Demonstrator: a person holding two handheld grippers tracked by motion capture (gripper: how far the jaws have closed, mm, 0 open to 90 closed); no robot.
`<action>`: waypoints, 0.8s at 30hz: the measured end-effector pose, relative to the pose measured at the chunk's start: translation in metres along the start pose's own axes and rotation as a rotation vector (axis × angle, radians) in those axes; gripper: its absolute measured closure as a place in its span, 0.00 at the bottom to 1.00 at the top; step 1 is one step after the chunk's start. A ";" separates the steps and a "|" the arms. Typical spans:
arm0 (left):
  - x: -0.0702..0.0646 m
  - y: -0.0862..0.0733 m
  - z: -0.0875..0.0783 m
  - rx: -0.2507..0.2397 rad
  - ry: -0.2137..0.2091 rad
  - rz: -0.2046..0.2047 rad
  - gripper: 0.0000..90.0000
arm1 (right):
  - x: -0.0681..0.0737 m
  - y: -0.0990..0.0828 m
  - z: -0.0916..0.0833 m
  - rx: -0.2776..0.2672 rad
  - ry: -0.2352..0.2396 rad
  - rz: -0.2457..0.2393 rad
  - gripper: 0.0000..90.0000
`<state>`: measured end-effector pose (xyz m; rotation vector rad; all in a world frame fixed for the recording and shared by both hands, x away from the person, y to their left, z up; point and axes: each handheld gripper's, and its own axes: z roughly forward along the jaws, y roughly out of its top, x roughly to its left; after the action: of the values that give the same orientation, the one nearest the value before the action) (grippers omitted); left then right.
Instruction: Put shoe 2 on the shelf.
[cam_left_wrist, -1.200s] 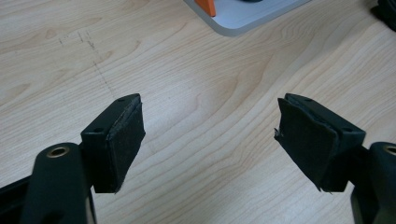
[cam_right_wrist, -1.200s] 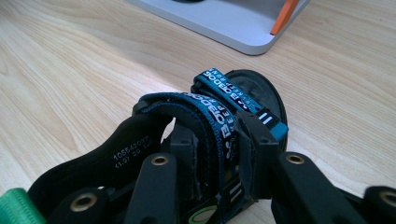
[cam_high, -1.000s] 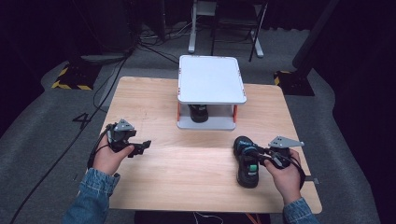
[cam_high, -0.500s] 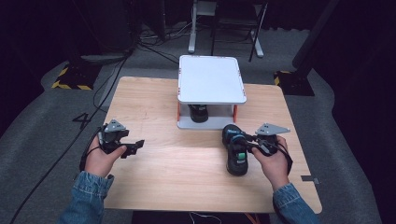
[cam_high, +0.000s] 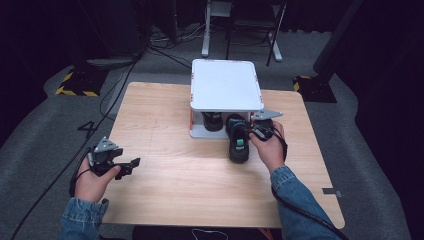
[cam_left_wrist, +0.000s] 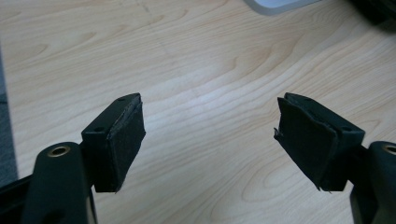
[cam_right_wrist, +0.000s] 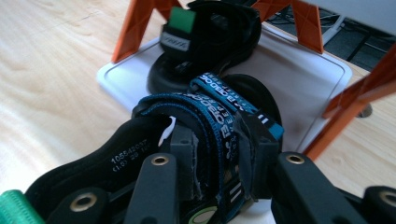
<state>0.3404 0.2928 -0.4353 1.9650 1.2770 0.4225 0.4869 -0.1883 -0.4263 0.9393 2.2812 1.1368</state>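
Note:
A black sandal with blue straps (cam_high: 239, 137) (cam_right_wrist: 205, 121) lies with its toe on the lower shelf of a white two-level rack (cam_high: 223, 84). My right gripper (cam_high: 256, 131) (cam_right_wrist: 215, 154) is shut on the sandal's blue straps. A second black sandal (cam_high: 213, 120) (cam_right_wrist: 205, 42) with a green tag sits under the top shelf on the white lower tray (cam_right_wrist: 299, 65). My left gripper (cam_high: 128, 165) (cam_left_wrist: 208, 140) hovers open over bare wood at the table's left, nothing between its pads (cam_left_wrist: 125, 140).
The wooden table (cam_high: 165, 130) has free room across its middle and front. Orange struts (cam_right_wrist: 135, 28) hold up the rack's top shelf around the sandals. Cables and stand legs lie on the grey floor (cam_high: 165, 50) beyond the far edge.
My right gripper has carried the strapped sandal away from the table's front right, up to the rack, its toe now on the lower shelf. The left gripper has drifted slightly left and nearer.

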 end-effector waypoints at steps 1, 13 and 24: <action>0.000 0.000 0.000 0.000 0.000 0.000 0.26 | 0.000 0.000 0.000 0.000 0.000 0.000 0.78; 0.004 -0.012 -0.008 0.014 0.015 -0.019 0.26 | -0.011 -0.004 0.022 -0.017 0.012 -0.007 0.47; -0.005 0.001 0.008 0.026 -0.018 0.011 0.26 | 0.005 -0.019 -0.037 -0.144 0.047 0.066 0.36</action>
<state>0.3435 0.2854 -0.4396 1.9943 1.2667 0.3945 0.4534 -0.2122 -0.4211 0.9471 2.1852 1.3455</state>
